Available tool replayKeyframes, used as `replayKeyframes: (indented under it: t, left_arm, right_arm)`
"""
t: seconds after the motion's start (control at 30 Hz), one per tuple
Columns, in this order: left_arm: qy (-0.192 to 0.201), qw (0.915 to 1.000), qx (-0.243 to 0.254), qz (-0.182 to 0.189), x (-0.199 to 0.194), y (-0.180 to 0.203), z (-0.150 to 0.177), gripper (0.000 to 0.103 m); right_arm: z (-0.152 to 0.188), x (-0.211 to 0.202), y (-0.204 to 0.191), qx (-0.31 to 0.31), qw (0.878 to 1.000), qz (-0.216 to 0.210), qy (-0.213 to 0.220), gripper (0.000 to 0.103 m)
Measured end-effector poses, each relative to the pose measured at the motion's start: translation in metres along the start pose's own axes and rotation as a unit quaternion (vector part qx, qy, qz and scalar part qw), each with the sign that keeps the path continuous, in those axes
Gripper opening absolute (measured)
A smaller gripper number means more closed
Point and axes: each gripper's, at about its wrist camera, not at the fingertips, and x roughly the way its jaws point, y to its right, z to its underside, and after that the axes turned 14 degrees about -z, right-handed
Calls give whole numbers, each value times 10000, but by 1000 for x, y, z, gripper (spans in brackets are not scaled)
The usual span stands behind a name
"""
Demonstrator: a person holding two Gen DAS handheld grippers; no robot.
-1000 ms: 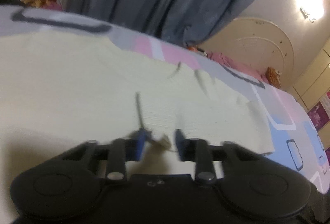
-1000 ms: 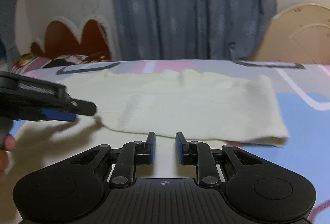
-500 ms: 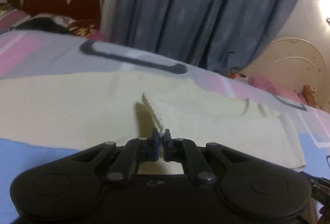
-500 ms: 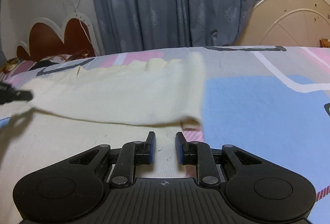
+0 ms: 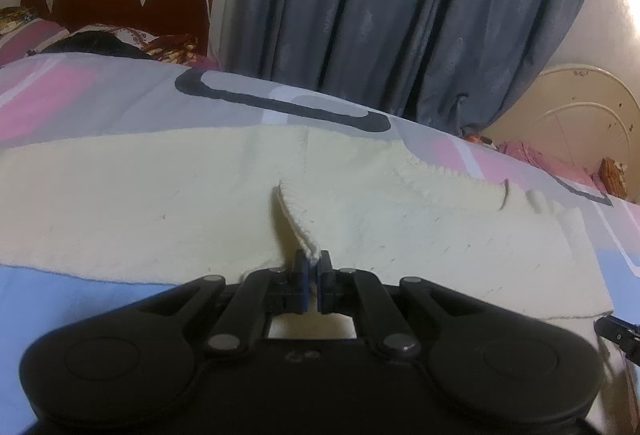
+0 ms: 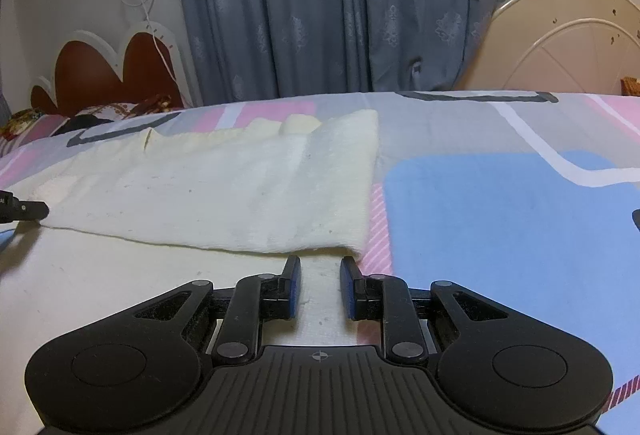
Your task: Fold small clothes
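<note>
Since the left gripper [image 5: 313, 259] pinches only the cream garment [image 5: 400, 227] edge while the right gripper [image 6: 320, 269] stands parted and empty, a tug may slip it free.

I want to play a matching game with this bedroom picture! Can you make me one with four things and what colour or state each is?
Things:
1. left tongs
2. right tongs
3. curtain
4. cream garment

States:
A. grey-blue, hanging behind the bed
B. open, nothing pinched
C. spread on the bedspread, one layer folded over
D. shut on a cloth edge

Pairs: 1-D, 2-B, 3-A, 4-C
</note>
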Motion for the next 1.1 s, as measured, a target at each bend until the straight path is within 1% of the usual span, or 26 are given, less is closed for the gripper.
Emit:
replayKeyframes:
  t: [0.17,0.27,0.3,0.33,0.37,0.4,0.43,0.47,0.5,0.53,0.57,0.6,0.67,0.7,0.77,0.8,0.83,0.87,0.9,0.93,1.0,1.07,1.1]
  left_arm:
    - [35,10000,55,-8,4,1,-2,3]
    - [4,9999,116,-10,7,-1,2,3]
    - [-2,10000,99,-4,8,-1,2,3]
    - [-6,10000,94,-9,9,0,2,3]
    - [-10,9999,109,-25,9,1,2,3]
    - [-12,9999,130,-37,9,2,1,3]
    - [-12,9999,145,-39,10,3,0,4]
    - [-10,9999,147,-40,9,2,-1,9]
    - [26,9998,178,-52,9,1,-1,12]
    - [91,9996,243,-84,8,1,-2,25]
    - [175,9993,275,-161,6,-1,-2,30]
    - [275,9990,251,-231,3,-5,-2,30]
    - [527,9980,11,-348,-7,-17,-4,27]
    - [694,9970,-84,-333,-13,-20,-6,27]
    - [854,9963,-43,-98,-21,-15,-11,27]
    - [871,9960,175,96,-20,-4,-13,28]
    - [830,9956,395,183,-17,8,-14,33]
    - [726,9953,606,191,-11,19,-14,40]
    - [588,9953,771,89,-2,31,-14,42]
    - [533,9954,800,41,5,36,-13,40]
    - [427,9962,753,-10,18,42,-13,41]
    - [403,9959,789,-161,26,43,-11,42]
    - [410,9961,768,-165,27,41,-10,42]
  right_arm:
    - [-2,-7,-2,12,10000,-56,10,22]
    - [-7,-22,-2,-19,9994,-129,320,22]
    - [-11,-25,-2,-66,9990,-122,432,19]
    - [-14,-25,-3,-105,9987,-135,484,11]
    - [-17,-21,-1,-130,9987,-137,476,4]
    - [-19,-14,2,-111,9993,-84,336,1]
    - [-18,-1,8,-20,9999,97,43,0]
    - [-16,6,15,102,9997,189,-95,0]
    - [-16,5,19,169,9997,149,-21,0]
    - [-16,3,20,165,9997,154,-33,0]
    - [-17,0,20,153,9998,161,-18,0]
    - [-17,-3,20,174,9997,139,29,0]
    - [-18,-8,20,127,9998,91,145,0]
    - [-19,-11,19,38,9997,97,218,0]
    - [-23,-11,19,-49,9993,75,349,0]
    - [-28,-9,20,-83,9991,78,411,0]
    - [-33,-6,21,-102,9990,82,429,0]
    - [-40,0,22,-118,9990,62,420,0]
    - [-46,8,21,-160,9991,17,400,0]
    - [-50,15,20,-233,9991,-36,365,0]
    - [-59,35,15,-534,9981,-153,265,0]
    - [-65,56,17,-816,9963,-220,122,0]
    - [-67,64,22,-882,9959,-185,44,0]
